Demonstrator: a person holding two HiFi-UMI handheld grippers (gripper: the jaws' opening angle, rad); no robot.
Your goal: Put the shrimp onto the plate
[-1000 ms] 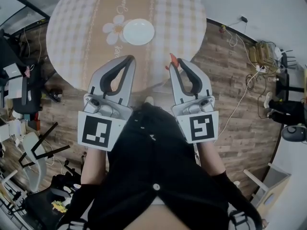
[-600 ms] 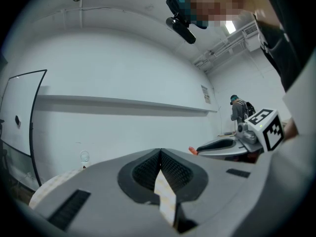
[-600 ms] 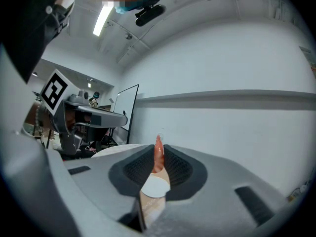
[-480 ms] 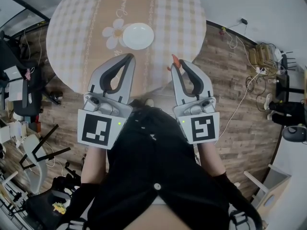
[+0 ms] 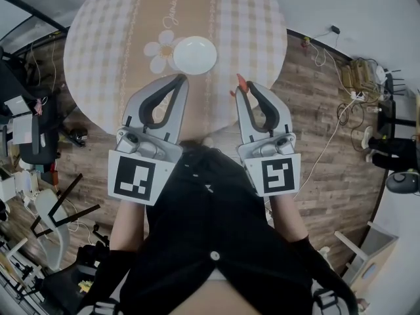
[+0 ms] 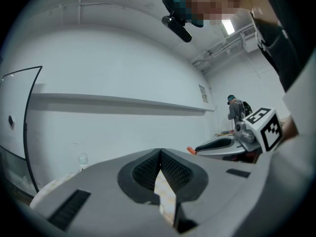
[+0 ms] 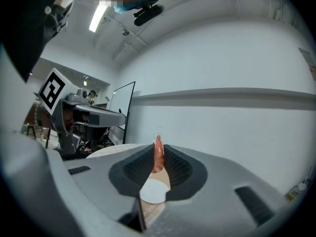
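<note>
The round table with its beige-and-white checked cloth [image 5: 105, 38] sits lower in the head view than it did a second ago, so I have closed in on it. My two grippers hang over its near edge much as before. My left gripper [image 5: 180, 79] has its jaws brought together at the tips with nothing between them; its own view shows only a bare wedge of cloth behind the pads. My right gripper [image 5: 243, 89] is clamped on the shrimp.

The small round white plate [image 5: 195, 54] has drawn nearer to both grippers over that second, but it still lies ahead of the right jaws and off to their left, apart from them. I judge the carry is under way and the drop not yet due.

The slim orange shrimp [image 5: 240, 80] shows from the head only as a bright tip past the jaw ends. The right gripper view shows more: the shrimp [image 7: 158, 154] stands upright, pinched between the ribbed pads, with the plate [image 7: 152, 191] framed just below it through the gap. The left gripper view catches only its orange end [image 6: 190, 150].
</note>
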